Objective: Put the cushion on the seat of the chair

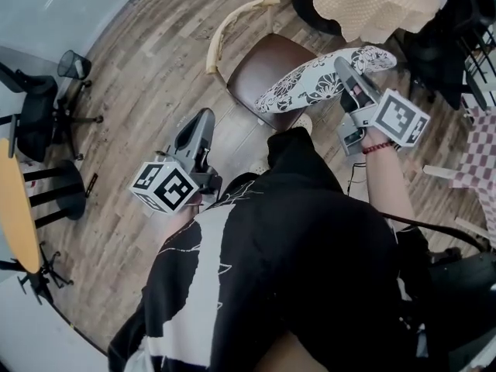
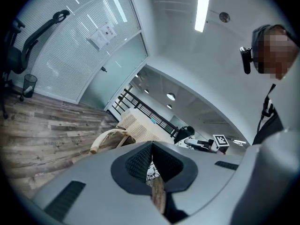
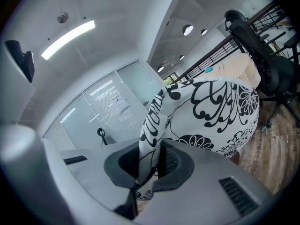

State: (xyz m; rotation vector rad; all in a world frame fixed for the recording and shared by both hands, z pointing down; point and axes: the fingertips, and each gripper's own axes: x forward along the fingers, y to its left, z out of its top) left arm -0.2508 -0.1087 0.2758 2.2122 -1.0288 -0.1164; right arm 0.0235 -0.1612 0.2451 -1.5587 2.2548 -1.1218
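Your right gripper (image 3: 152, 150) is pinching one edge of the black-and-white floral cushion (image 1: 314, 84). In the head view the cushion hangs slanted in the upper frame, right of centre; its lower end overlaps the right side of the brown chair seat (image 1: 256, 68), though you cannot tell whether they touch. Your left gripper (image 2: 151, 146) sits lower left of the seat in the head view; its jaws are pressed together with nothing between them.

A: What's the cushion (image 1: 322, 80) made of?
B: Matt printed cloth. The chair seat (image 1: 260, 68) looks like smooth brown leather, faintly glossy; its backrest (image 1: 220, 32) is pale wood.
A: The floor (image 1: 139, 76)?
B: Grainy, matt wood planks.
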